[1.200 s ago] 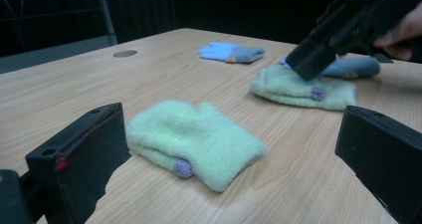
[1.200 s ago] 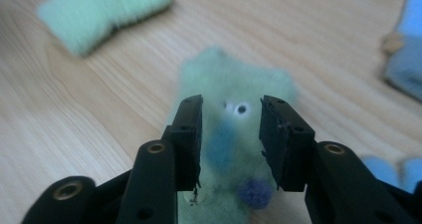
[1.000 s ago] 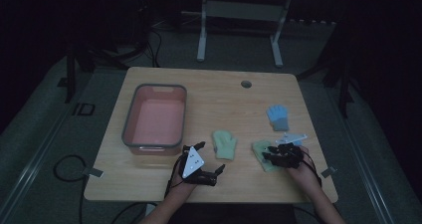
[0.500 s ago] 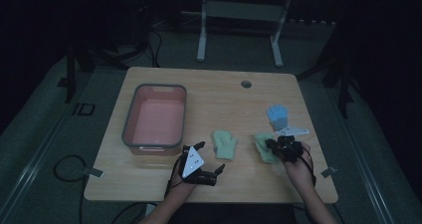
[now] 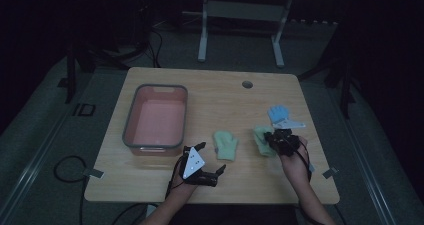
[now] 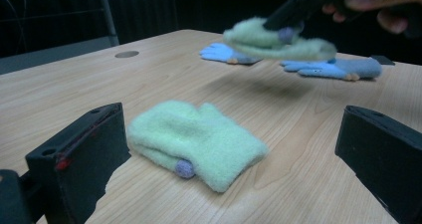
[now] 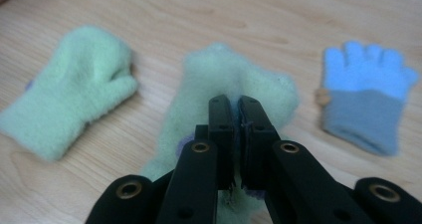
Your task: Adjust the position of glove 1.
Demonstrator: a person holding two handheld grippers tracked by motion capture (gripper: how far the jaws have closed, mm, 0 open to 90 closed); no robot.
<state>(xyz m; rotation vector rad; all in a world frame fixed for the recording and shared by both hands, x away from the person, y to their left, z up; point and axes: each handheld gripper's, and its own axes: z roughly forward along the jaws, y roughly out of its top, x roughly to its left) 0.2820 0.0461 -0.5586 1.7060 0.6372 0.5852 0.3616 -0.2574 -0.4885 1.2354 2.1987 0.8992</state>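
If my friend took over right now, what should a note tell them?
Right hand-held gripper: shut on a green mitten, lifted off the table.
Left hand-held gripper: open, holding nothing, resting near the other green mitten.
Blue glove lies flat on the table; the pink tub sits at the left.
Done: one mitten picked up.
Left: probably carry it to the tub, then the rest.

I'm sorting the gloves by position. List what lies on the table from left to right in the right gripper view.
Green mitten lying flat → green mitten pinched in the right gripper → blue glove.
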